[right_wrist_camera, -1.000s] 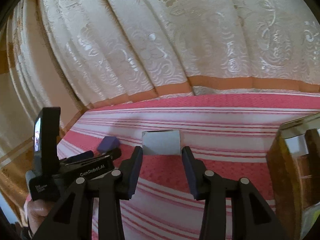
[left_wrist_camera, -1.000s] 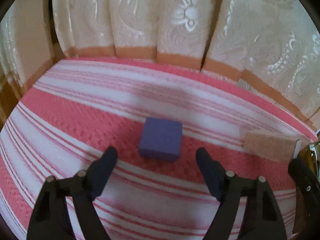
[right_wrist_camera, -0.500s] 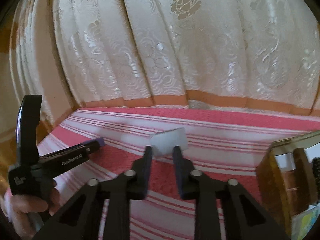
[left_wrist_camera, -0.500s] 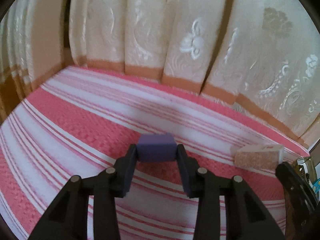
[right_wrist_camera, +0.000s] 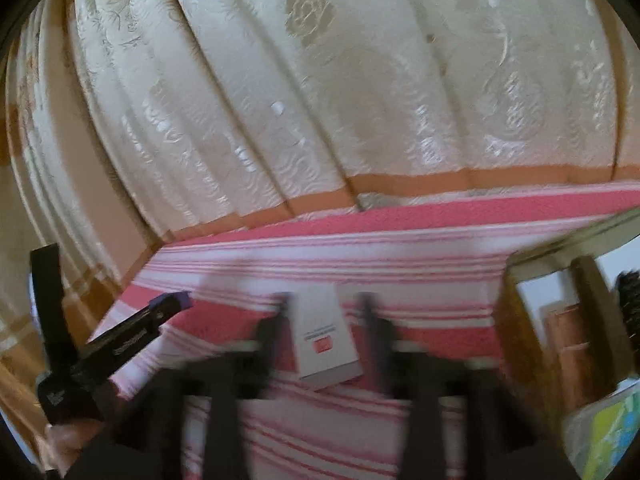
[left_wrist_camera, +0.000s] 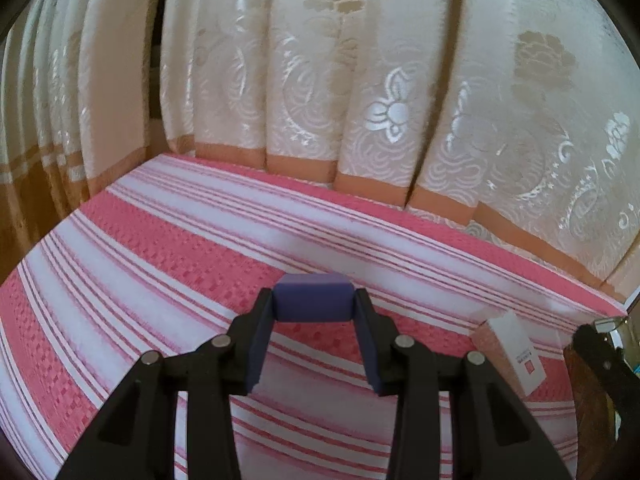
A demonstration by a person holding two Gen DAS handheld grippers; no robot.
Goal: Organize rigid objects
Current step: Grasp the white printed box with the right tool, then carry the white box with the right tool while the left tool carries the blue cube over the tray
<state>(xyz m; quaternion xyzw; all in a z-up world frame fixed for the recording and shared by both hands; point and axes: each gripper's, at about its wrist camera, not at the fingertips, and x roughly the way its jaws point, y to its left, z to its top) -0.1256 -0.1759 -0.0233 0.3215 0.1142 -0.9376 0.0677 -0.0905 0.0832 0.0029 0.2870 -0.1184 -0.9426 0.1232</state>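
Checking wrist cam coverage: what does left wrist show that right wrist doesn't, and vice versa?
Left wrist only: the left gripper seen head-on, shut on the purple block.

Right wrist only: the blurred right gripper open around the white box, plus a wooden cabinet.

Both: block, box, striped cloth, curtain.

Clearance: pink-and-white striped cloth-covered counter

Open striped surface left and ahead. Cream embroidered curtain closes the far edge; small white-and-pink cardboard box lies right; brown wooden glass-fronted cabinet blocks the right side.
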